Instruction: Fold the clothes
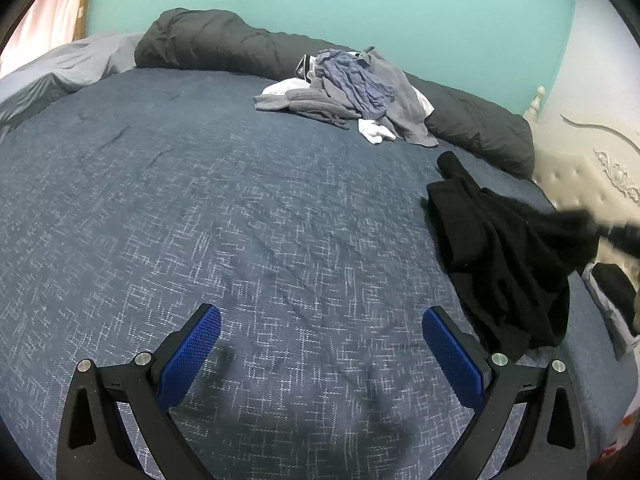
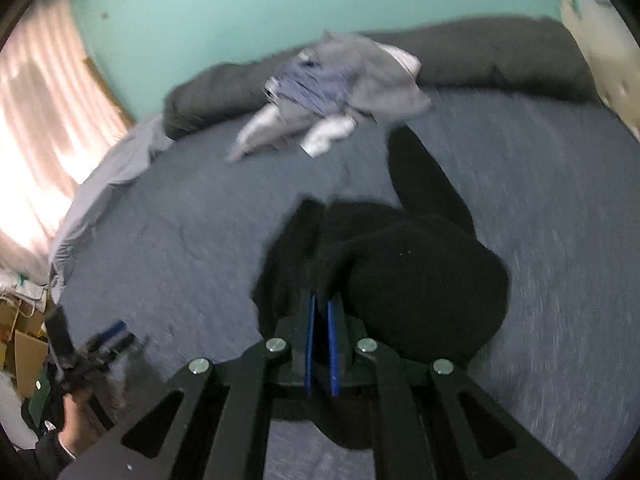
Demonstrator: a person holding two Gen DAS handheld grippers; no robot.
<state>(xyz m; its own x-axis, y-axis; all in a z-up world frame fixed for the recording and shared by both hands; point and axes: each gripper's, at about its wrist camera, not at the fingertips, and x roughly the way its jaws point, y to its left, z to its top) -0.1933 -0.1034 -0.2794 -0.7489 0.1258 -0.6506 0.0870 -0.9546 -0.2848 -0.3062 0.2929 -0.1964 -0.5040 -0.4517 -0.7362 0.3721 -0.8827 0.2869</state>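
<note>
A black garment [image 1: 504,256] lies bunched on the right side of the blue bedspread [image 1: 240,208]. My right gripper [image 2: 321,300] is shut on the black garment [image 2: 400,264] and lifts one part of it off the bed; it shows blurred at the right edge of the left wrist view [image 1: 600,224]. My left gripper [image 1: 320,320] is open and empty, low over the bedspread, left of the garment. It also shows small at the lower left of the right wrist view [image 2: 116,332].
A pile of grey, blue and white clothes [image 1: 352,88] lies at the far side of the bed against a rolled dark grey duvet [image 1: 224,44]. A cream headboard [image 1: 592,176] is at the right. Grey pillows [image 1: 60,68] are far left. Cardboard boxes [image 2: 20,344] stand beside the bed.
</note>
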